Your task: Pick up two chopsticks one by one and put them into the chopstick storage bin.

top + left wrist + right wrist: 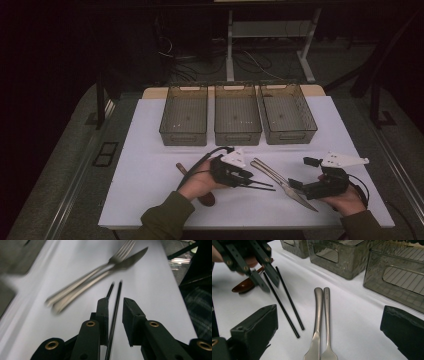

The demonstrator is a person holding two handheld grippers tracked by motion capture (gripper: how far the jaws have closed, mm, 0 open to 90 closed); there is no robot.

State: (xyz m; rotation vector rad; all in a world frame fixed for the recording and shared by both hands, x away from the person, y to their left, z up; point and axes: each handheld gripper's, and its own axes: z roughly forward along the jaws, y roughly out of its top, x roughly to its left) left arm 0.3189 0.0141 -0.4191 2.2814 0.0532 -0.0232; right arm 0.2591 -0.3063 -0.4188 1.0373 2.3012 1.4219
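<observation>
High view: white table top (150,150) w/ three grey mesh bins (237,120) in a row at the far side. Nearer the person lie two black chopsticks (260,186), a metal knife (287,187) and a metal fork (267,170) side by side, plus a brown wooden spoon (205,197) partly under the left hand (197,185).

Left gripper (246,179) sits just right of that hand, jaws pointing right along the chopsticks. Left gripper view: jaws stand a narrow way apart, one chopstick (113,315) runs up between them, close to the left-side jaw, pads not clearly pressing on it; second stick (110,290) peeks out past that jaw's tip. Can't tell if a pad touches the stick. Fork (117,257) and knife (130,258) lie beyond, blurred, handles toward the lower left of that view.

Right gripper (295,184) is held in the right hand (345,197) at the table's right, pointing left toward the cutlery. Right gripper view: its jaws are wide apart, nothing between the pads; knife (318,315) and fork (327,315) lie touching along their handles between the two jaws on the table, chopsticks (287,302) just left of them, nearly parallel. Left gripper (264,280) is at the far ends of the sticks, wooden spoon (244,286) behind it, bins (342,257) at the top
</observation>
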